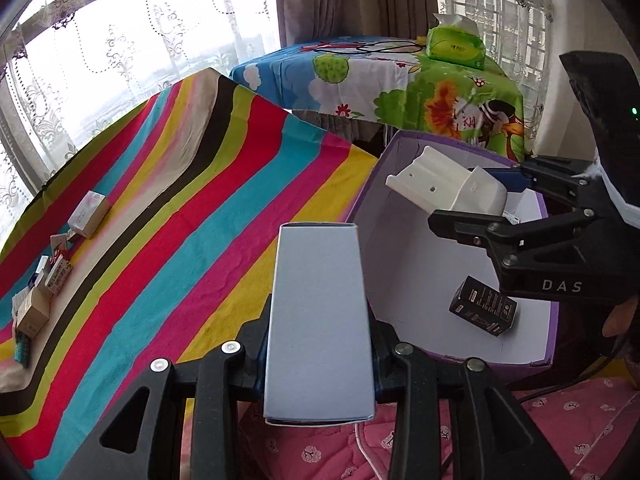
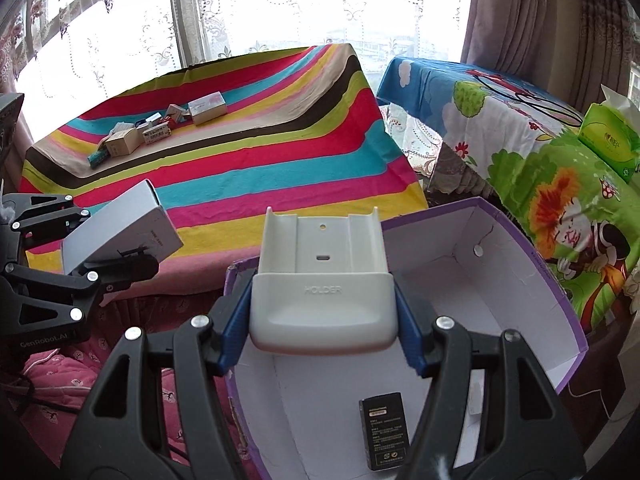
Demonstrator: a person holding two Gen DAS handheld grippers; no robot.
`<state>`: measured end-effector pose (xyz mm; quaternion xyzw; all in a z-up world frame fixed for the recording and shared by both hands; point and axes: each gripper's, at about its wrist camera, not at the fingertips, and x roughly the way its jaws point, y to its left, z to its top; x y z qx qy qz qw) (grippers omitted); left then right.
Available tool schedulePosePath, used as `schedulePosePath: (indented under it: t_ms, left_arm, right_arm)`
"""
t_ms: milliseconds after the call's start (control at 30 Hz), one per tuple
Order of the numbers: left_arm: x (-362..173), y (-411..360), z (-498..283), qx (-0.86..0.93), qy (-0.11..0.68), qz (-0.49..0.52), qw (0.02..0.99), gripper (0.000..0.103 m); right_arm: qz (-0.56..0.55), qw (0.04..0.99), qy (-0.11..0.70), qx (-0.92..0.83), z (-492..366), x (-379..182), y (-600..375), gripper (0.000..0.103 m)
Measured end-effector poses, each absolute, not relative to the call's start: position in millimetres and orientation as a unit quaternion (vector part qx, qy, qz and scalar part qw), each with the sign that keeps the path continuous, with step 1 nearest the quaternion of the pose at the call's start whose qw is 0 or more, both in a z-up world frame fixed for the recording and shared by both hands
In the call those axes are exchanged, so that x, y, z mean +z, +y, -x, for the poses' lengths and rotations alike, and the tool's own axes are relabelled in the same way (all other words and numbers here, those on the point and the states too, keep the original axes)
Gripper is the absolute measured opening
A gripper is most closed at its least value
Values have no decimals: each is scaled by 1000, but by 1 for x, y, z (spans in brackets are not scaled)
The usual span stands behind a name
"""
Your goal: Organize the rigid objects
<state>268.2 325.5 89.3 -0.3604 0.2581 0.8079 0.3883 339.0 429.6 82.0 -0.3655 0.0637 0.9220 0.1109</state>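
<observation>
My left gripper [image 1: 320,352] is shut on a long pale grey box [image 1: 318,320], held over the near edge of the striped table [image 1: 180,184]. My right gripper [image 2: 320,332] is shut on a white plastic holder [image 2: 322,280], its blue pads [image 2: 232,332] pressing both sides. It hangs over a purple carton [image 2: 552,288] with a white inside. A small black box [image 2: 384,436] lies on the carton floor. From the left wrist view, the right gripper [image 1: 480,198] and holder [image 1: 448,188] are above the carton [image 1: 400,260] and black box [image 1: 482,306]. The left gripper [image 2: 104,236] shows at the left of the right wrist view.
Several small boxes [image 2: 160,128] lie in a cluster at the far left of the striped table. A second table under a cartoon cloth [image 2: 520,152] carries a green tissue pack [image 2: 608,140]. A pink quilt [image 1: 560,420] lies below the carton. Lace curtains hang behind.
</observation>
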Motion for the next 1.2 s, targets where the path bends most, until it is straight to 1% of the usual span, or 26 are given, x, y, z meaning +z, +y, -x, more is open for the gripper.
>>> schedulePosePath:
  t_ms: [367, 600, 700, 733, 767, 833, 867, 900, 1033, 1200]
  left_arm:
    - [78, 381, -284, 771, 291, 368, 430, 37]
    - [77, 401, -291, 760, 275, 369, 459, 37]
    - [75, 403, -288, 754, 243, 377, 480, 38]
    - [74, 403, -286, 745, 224, 385, 496, 40]
    - [71, 402, -282, 733, 208, 399, 510, 45]
    - [67, 400, -277, 721, 179, 418, 522, 79]
    - [67, 395, -273, 725, 165, 418, 522, 85]
    - [69, 388, -268, 730, 146, 417, 521, 87]
    - [74, 345, -233, 757, 73, 421, 495, 88]
    - [70, 264, -187, 820, 40, 403, 404, 95]
  right_arm:
    - [370, 165, 87, 910, -358, 73, 469, 67]
    - [368, 197, 93, 904, -368, 76, 492, 67]
    - [368, 210, 92, 901, -369, 80, 501, 67]
    - [368, 212, 93, 901, -368, 80, 503, 67]
    - [370, 214, 96, 899, -367, 80, 505, 67]
    - [387, 219, 100, 890, -362, 76, 510, 69]
    - [392, 227, 103, 886, -360, 74, 512, 74]
    - [394, 231, 107, 883, -359, 74, 513, 77]
    - [393, 224, 111, 885, -352, 81, 505, 78]
    - [409, 176, 57, 894, -318, 83, 462, 81]
